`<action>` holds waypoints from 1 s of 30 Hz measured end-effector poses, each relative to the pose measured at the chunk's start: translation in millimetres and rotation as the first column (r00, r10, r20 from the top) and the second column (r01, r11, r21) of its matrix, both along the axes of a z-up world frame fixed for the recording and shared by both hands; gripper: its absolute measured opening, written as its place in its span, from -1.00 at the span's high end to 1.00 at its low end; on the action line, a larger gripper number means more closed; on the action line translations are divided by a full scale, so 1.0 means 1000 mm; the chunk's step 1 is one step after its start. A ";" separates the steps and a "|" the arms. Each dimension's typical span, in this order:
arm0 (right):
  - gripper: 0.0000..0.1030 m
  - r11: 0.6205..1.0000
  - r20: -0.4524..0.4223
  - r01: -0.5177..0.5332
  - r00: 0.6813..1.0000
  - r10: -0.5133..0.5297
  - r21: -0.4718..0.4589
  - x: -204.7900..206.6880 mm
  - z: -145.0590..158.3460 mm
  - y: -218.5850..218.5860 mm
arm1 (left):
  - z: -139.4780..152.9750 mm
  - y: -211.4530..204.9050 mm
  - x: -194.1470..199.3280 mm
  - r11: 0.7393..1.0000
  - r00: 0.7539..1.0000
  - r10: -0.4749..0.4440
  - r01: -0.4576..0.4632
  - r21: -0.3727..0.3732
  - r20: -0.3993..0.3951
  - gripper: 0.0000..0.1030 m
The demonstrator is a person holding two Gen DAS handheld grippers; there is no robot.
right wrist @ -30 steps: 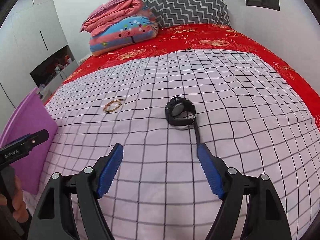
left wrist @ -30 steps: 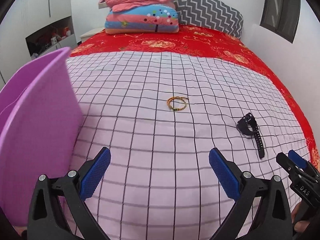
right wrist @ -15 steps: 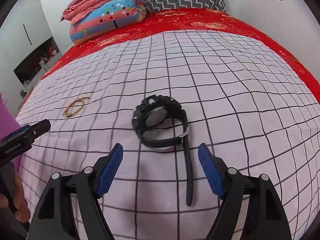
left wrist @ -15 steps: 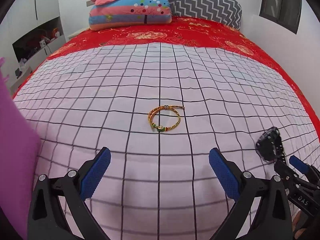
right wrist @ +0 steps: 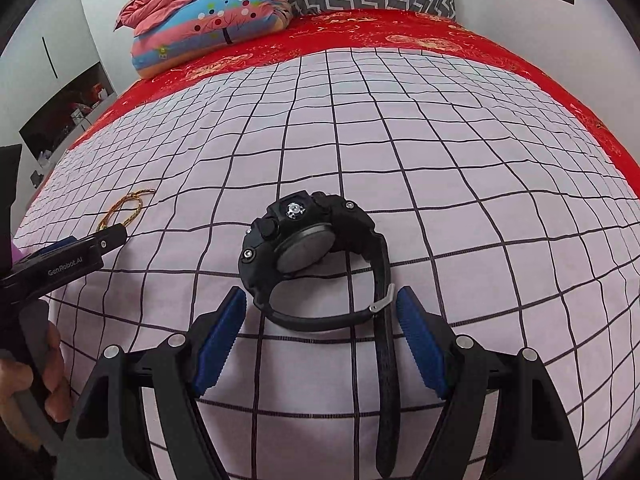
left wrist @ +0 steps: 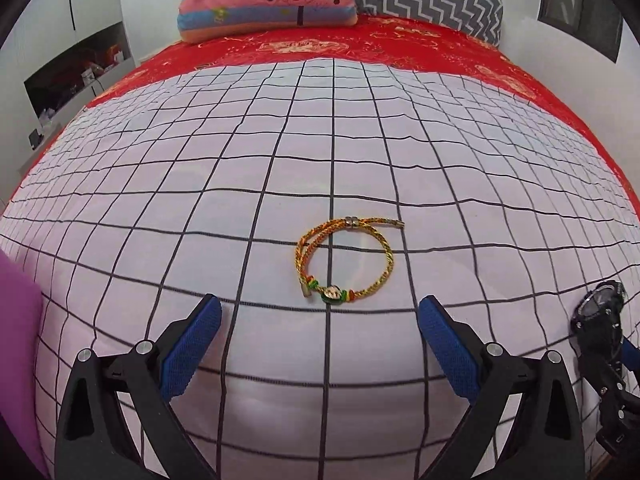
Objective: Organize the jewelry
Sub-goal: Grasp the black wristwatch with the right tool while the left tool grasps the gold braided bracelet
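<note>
A gold braided bracelet (left wrist: 343, 261) with green and red beads lies on the checked pink sheet (left wrist: 280, 160), just ahead of my open, empty left gripper (left wrist: 320, 312). It also shows in the right wrist view (right wrist: 126, 209) at the far left. A black wristwatch (right wrist: 308, 248) lies on its side in front of my open right gripper (right wrist: 320, 300); its strap loop (right wrist: 320, 320) reaches in between the blue pads (right wrist: 416, 336). The watch also shows in the left wrist view (left wrist: 600, 308) at the right edge.
A purple bin (left wrist: 18, 360) stands at the left edge. Folded quilts and pillows (left wrist: 272, 4) are stacked at the head of the red bedspread (left wrist: 400, 48). The left gripper's body (right wrist: 60, 264) and the holding hand show at the right view's left.
Both grippers moved forward and down toward the sheet. The bracelet and the watch now sit much closer to the fingers. The purple bin slid almost out of the left view.
</note>
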State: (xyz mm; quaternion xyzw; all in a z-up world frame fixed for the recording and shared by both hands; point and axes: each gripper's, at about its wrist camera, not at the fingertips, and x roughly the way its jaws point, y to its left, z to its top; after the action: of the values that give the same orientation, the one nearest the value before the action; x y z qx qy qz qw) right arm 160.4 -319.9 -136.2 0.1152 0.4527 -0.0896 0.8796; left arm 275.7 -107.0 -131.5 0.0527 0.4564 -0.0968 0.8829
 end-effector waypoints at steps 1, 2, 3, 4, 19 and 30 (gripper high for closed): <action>-0.44 1.000 0.001 0.000 1.000 0.000 -0.004 0.001 0.000 0.001 | 0.000 0.000 0.002 1.000 1.000 0.000 0.000 0.002 0.005 -0.88; -0.44 1.000 0.001 -0.002 1.000 0.002 -0.010 0.002 -0.001 0.002 | 0.000 0.000 0.004 1.000 1.000 0.002 -0.002 0.005 0.006 -0.88; -0.44 1.000 0.000 -0.004 1.000 0.004 -0.015 0.004 -0.001 0.002 | -0.001 -0.001 0.006 1.000 1.000 0.003 -0.003 0.007 0.006 -0.88; -0.44 1.000 0.001 -0.006 1.000 0.006 -0.019 0.005 -0.002 0.002 | -0.001 -0.002 0.009 1.000 1.000 0.002 -0.002 0.009 0.005 -0.88; -0.43 0.996 -0.014 -0.016 1.000 0.014 -0.086 0.017 -0.008 0.009 | -0.011 -0.017 0.031 0.998 1.000 -0.023 0.023 0.054 0.001 -0.88; -0.28 0.989 -0.057 -0.039 0.998 0.031 -0.146 0.021 -0.009 0.018 | -0.006 -0.039 0.015 0.992 0.992 -0.124 0.125 0.030 -0.020 0.80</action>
State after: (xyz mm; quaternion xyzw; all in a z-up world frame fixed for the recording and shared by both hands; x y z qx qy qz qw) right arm 181.4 -302.0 -144.8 0.0398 0.4705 -0.1103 0.8745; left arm 290.5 -146.2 -138.0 0.0940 0.4615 -0.1451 0.8701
